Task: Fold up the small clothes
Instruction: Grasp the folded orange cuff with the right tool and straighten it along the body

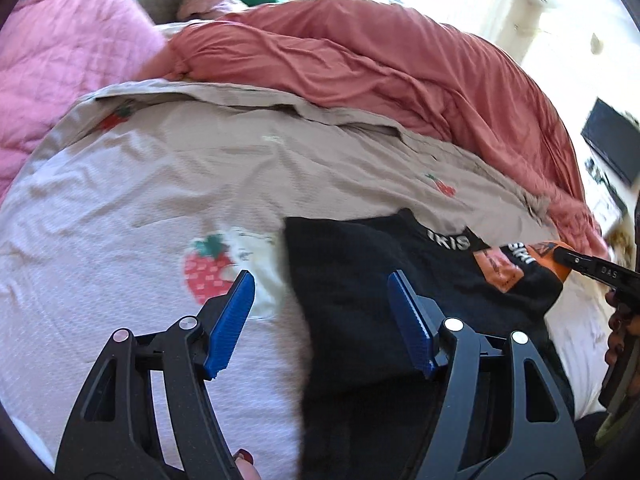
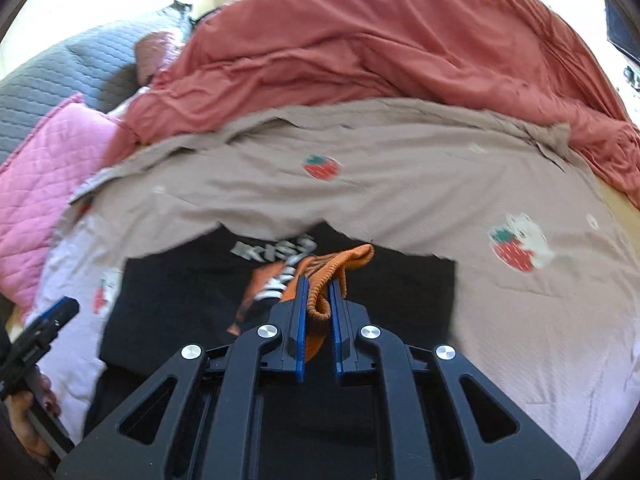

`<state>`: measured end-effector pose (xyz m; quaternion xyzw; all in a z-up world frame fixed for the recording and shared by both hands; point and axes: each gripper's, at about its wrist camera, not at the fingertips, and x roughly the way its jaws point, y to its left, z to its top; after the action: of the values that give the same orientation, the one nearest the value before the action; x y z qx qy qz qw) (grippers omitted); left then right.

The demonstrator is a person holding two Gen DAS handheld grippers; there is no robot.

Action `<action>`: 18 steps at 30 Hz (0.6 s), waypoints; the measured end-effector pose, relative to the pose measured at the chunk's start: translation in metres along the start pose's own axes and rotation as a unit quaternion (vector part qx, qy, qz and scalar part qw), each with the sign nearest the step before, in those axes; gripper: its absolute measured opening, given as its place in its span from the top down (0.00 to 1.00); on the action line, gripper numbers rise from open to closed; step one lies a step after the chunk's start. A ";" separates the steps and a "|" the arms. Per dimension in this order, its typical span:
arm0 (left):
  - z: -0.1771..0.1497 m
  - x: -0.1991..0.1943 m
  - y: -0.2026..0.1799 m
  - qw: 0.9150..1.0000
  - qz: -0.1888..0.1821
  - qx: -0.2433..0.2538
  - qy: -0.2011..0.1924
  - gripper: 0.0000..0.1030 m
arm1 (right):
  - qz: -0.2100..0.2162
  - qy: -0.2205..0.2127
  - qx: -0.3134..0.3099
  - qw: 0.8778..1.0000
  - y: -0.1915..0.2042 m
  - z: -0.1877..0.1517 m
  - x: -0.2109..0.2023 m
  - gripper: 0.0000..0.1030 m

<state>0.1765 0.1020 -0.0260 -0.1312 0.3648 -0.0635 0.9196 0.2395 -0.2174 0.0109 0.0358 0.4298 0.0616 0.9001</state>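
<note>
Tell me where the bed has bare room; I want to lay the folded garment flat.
Free: the strawberry sheet left of the black garment, up to the pink quilt, and the stretch to its right in the right wrist view. Crowded: the far side, under the heaped red duvet.

The shirt (image 2: pixel 168 300) lies on the strawberry sheet (image 2: pixel 440 184). Behind the sheet sits the bunched blanket (image 2: pixel 380 52), with a quilted pillow (image 2: pixel 44 176) to its left (partly under the blanket's edge).
</note>
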 end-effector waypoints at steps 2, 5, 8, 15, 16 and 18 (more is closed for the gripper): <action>-0.003 0.007 -0.015 1.000 -0.006 0.029 0.004 0.41 | -0.012 0.013 0.001 1.000 -0.010 -0.009 0.007 0.91; -0.009 0.020 -0.041 0.996 -0.009 0.087 0.011 0.41 | -0.028 0.029 0.000 0.999 -0.016 -0.021 0.019 0.90; -0.013 0.031 -0.057 0.992 -0.014 0.121 0.023 0.41 | -0.049 0.041 -0.010 0.998 -0.018 -0.034 0.032 0.89; -0.026 0.063 -0.059 0.986 -0.012 0.137 0.094 0.41 | -0.082 0.078 -0.017 0.993 -0.027 -0.058 0.063 0.88; -0.027 0.067 -0.056 0.986 -0.013 0.126 0.105 0.41 | -0.078 0.079 -0.009 0.994 -0.029 -0.058 0.063 0.88; -0.026 0.068 -0.050 0.988 -0.023 0.108 0.109 0.41 | -0.071 0.085 0.010 0.994 -0.033 -0.057 0.061 0.69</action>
<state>0.2067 0.0345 -0.0739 -0.0319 0.4504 -0.1373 0.8816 0.2358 -0.2405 -0.0754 0.0089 0.5071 -0.0045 0.8618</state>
